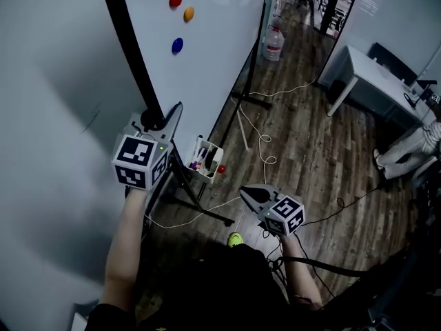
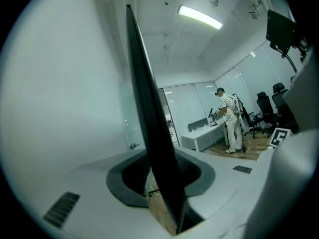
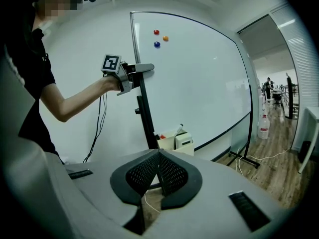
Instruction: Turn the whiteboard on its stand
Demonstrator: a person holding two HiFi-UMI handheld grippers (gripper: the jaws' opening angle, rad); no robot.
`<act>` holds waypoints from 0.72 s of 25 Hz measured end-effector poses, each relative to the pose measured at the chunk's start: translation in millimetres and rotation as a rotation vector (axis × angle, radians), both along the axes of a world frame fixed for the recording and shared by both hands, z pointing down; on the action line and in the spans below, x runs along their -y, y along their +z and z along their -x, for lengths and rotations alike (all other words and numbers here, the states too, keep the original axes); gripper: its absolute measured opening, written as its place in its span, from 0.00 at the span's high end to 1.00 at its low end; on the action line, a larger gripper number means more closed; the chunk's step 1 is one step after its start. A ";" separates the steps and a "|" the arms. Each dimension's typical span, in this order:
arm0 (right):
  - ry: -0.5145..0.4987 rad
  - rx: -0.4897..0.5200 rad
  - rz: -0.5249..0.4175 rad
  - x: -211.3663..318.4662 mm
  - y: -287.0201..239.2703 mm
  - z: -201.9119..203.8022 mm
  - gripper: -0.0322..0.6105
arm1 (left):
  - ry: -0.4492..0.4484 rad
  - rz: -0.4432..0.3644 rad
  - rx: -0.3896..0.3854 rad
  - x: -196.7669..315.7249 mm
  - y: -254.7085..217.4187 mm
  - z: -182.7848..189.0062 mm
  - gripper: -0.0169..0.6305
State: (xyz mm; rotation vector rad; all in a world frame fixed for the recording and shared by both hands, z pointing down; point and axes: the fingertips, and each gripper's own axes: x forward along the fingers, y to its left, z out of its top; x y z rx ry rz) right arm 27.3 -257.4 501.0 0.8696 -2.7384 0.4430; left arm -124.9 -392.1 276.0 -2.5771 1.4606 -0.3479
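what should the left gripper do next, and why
Probably slide the left gripper back off the edge of the board: its jaws stand apart around that black edge, not pressing it, so nothing is gripped. The right gripper is shut, empty, away from the board.

This is an office. A large whiteboard (image 1: 220,40) with coloured magnets (image 1: 177,45) stands on a wood-plank floor (image 1: 303,150), where loose cables (image 1: 262,140) trail. A plain white table (image 1: 372,74) sits by the wall. In the left gripper view, a person (image 2: 229,121) stands at another desk near black swivel chairs (image 2: 264,106). Glazed partition walls (image 2: 184,103) and a ceiling strip light (image 2: 199,16) complete the room.
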 end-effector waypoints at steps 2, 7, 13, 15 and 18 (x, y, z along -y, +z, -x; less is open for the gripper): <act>-0.009 -0.008 -0.008 -7.6 -3.0 10.2 0.95 | -0.007 -0.012 0.003 -6.7 3.5 4.8 0.73; -0.012 -0.042 -0.037 -21.8 -7.5 24.8 0.95 | -0.003 -0.037 -0.045 -34.7 12.7 26.2 0.63; -0.010 -0.075 -0.063 -46.2 -9.4 46.9 0.95 | 0.006 -0.025 -0.112 -80.7 35.3 62.7 0.63; -0.013 -0.087 -0.075 -54.7 -11.3 55.1 0.95 | 0.032 -0.032 -0.155 -98.5 41.3 72.1 0.68; -0.016 -0.094 -0.095 -67.8 -17.7 69.0 0.95 | 0.074 -0.049 -0.197 -125.2 44.6 81.6 0.76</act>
